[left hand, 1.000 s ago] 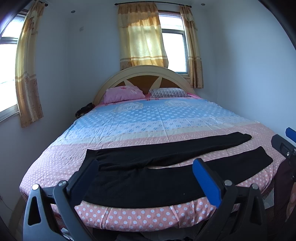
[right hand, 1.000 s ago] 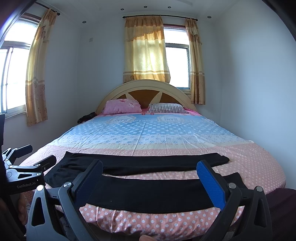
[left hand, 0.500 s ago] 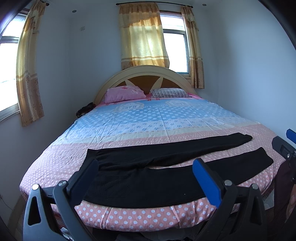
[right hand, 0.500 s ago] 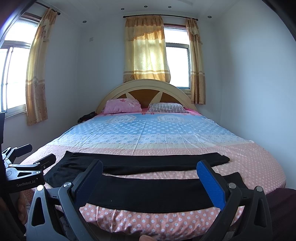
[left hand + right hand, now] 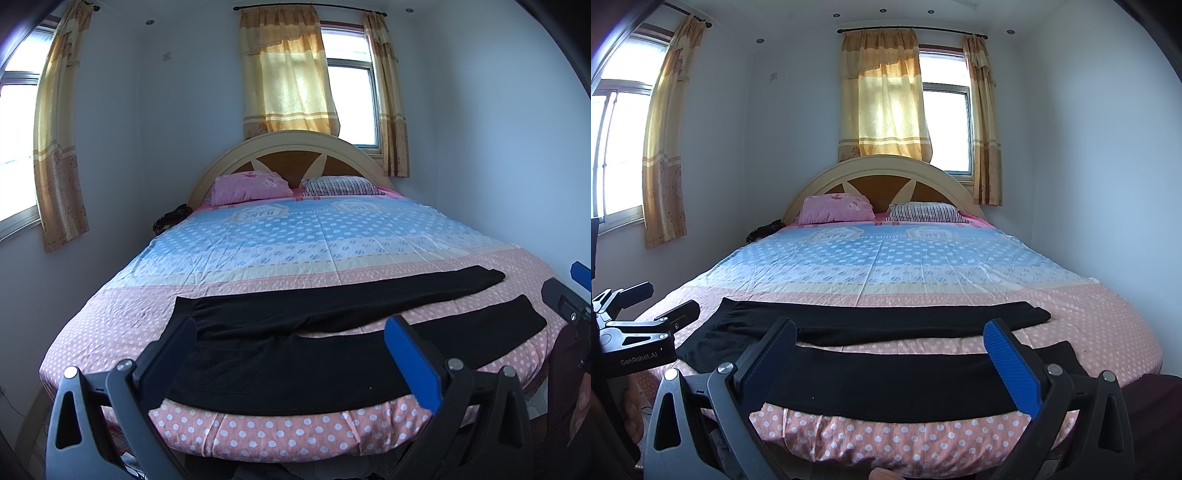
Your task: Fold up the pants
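In the left wrist view, the black pants (image 5: pixel 332 343) lie spread flat across the foot of the bed (image 5: pixel 295 240), on the pink dotted band of the sheet, with the waist toward the bed's left side and the two legs running toward its right side, a strip of sheet showing between them. The left gripper (image 5: pixel 291 354) hangs in front of the foot edge of the bed with its jaws spread wide and nothing between them; the nearer pant leg and seat show through the gap, lying beyond the fingertips, apart from them. At the right edge of this view, beside the bed's right corner, part of the right gripper (image 5: pixel 569 295) shows. In the right wrist view, the pants (image 5: pixel 886 380) again stretch along the foot of the bed (image 5: pixel 886 258), the nearer leg close to the bed's front edge and the farther leg just behind it. The right gripper (image 5: pixel 890 350) is also wide open and holds nothing, its two fingers framing the nearer leg from this side of the bed without touching it. The left gripper (image 5: pixel 646 317) appears beside the bed's left corner, near the waist end. A pink pillow (image 5: pixel 836 208) and a striped pillow (image 5: pixel 925 212) rest against the headboard (image 5: pixel 882 170).
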